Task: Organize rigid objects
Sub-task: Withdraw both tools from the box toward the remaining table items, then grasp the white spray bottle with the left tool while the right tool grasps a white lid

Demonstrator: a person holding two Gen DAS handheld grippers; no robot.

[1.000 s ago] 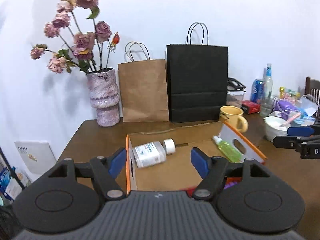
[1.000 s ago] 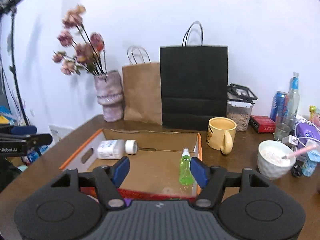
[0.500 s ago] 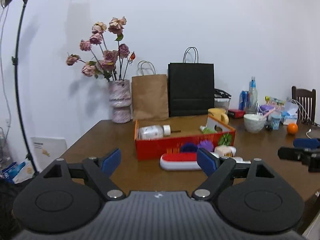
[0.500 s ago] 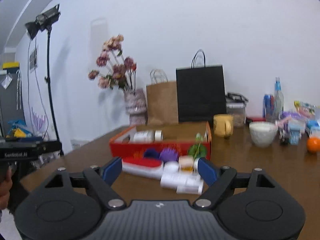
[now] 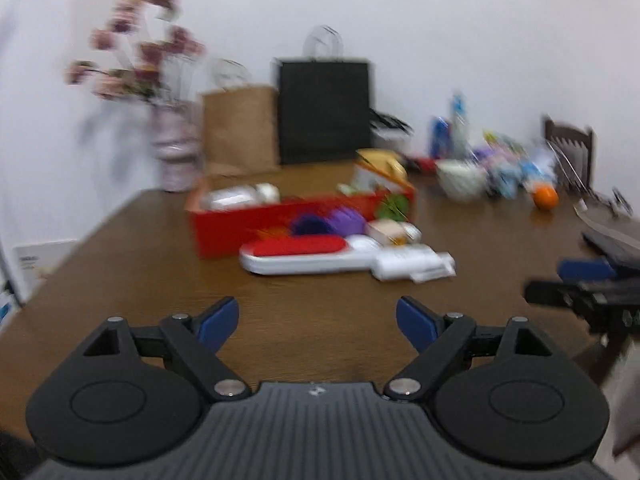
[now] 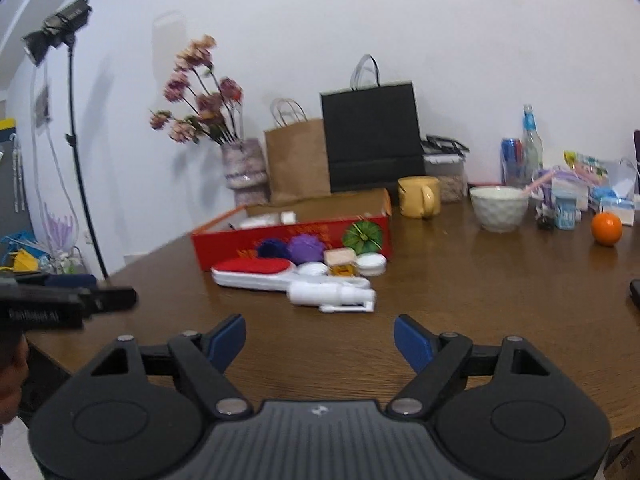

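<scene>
Gathering pile: lying on the table (image 6: 480,300) just in front of the red box (image 6: 280,242), with the red-and-white brush (image 6: 256,274) lengthwise, the white spray bottle (image 6: 332,296) touching its near side, and a white jar (image 6: 371,263) and a yellow-labelled pot (image 6: 341,262) tucked close against the box front.
Red box: standing open-topped behind the pile, already holding a white bottle (image 6: 264,221) lying on its side; likely taking further items from above, over the low front wall.
Left gripper (image 5: 318,320): hanging low over bare wood, well short of the pile; jaws opening, nothing between them.
Right gripper (image 6: 320,336): hanging near the table edge, also well short of the pile; jaws closing a little yet parted, nothing between them.
Picking order: probably starting with the spray bottle, being nearest and unblocked, then the brush, then the small pots.
Grip: spreading the pads wider than the bottle before descending, closing across its narrow round body near the middle, avoiding the thin nozzle end; expecting it to roll if nudged from one side only.
Sharing work: keeping one gripper per item, approaching from separate sides, avoiding crossing over the box.
Clearance: lifting above the front wall before moving inward, setting down beside the stored bottle, not on it.
Surroundings: mug (image 6: 418,196), bowl (image 6: 499,208) and orange (image 6: 607,229) sitting to the right, well apart, likely outside the path.
Visibility: blurring in the left view, so trusting the right view for layout.
</scene>
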